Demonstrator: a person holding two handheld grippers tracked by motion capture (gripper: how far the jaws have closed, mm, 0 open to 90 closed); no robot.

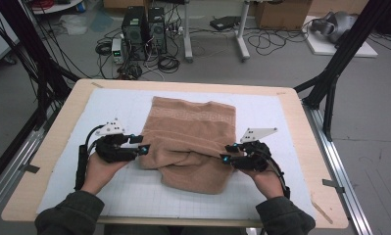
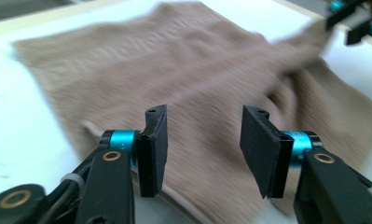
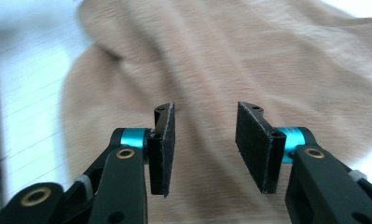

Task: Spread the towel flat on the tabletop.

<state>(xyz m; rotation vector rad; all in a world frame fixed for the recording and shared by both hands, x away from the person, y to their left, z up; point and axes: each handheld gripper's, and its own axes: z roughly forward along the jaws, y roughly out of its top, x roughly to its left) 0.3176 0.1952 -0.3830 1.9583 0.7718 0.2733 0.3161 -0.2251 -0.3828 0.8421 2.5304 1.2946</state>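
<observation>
Item: tan towel, terry, with a woven band near its far edge. It lies at the middle of the desk on the white gridded mat, folded roughly in two, the near part bunched and its lower edge skewed toward the person.

Left claw: at the towel's left edge, jaws spread, nothing between the pads (cloth lies beyond them in the left gripper view).

Right claw: at the towel's right edge, jaws likewise spread and empty.

Work in hand: folding the towel, by the look of it; the fold appears laid but untidy.

Risks: the thick, slack fold may spring open now that nothing pins it. A regrasp could pinch one layer only, dragging the top ply askew. A pull by one claw alone would slide the whole towel across the smooth mat.
</observation>
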